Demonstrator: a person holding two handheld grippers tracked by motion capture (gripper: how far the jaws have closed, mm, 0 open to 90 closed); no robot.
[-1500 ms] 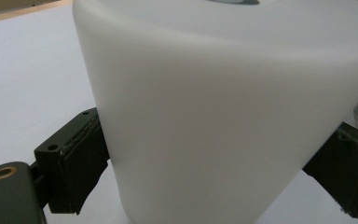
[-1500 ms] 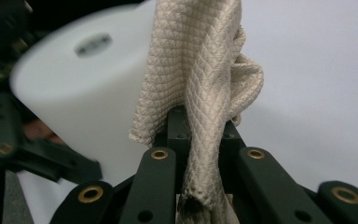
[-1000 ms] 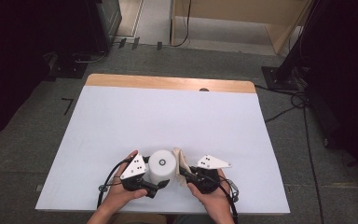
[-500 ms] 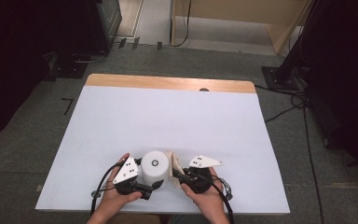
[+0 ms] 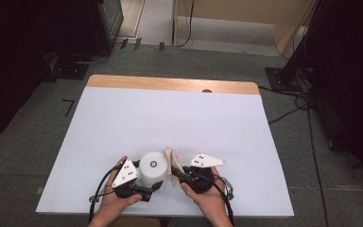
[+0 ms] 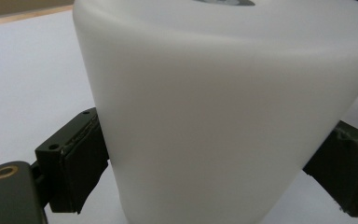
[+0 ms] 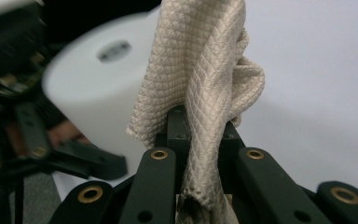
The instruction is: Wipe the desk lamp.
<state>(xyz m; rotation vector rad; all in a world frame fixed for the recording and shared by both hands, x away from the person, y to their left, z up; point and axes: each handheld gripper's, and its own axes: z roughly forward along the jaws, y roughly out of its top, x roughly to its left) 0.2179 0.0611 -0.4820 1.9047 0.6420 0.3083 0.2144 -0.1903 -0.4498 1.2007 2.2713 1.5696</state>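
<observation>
A white cylinder [image 5: 152, 166] with a small dark ring on top stands near the table's front edge. My left gripper [image 5: 149, 182] is shut on it; in the left gripper view the cylinder [image 6: 214, 93] sits between both pads [image 6: 81, 158]. My right gripper [image 5: 175, 172] is shut on a beige waffle-weave cloth [image 5: 171, 158]. The cloth hangs against the cylinder's right side. In the right gripper view the cloth [image 7: 205, 60] rises folded from the right gripper [image 7: 200, 135], with the cylinder [image 7: 93, 79] just behind it to the left.
The white table top [image 5: 170, 118] stretches bare to its wooden back edge [image 5: 170, 84]. Beyond and beside it is grey carpet with cables [image 5: 288, 113], dark stands and a wooden cabinet.
Both hands have drifted slightly left, taking the cylinder and the cloth with them. The cloth stays against the cylinder's side.
</observation>
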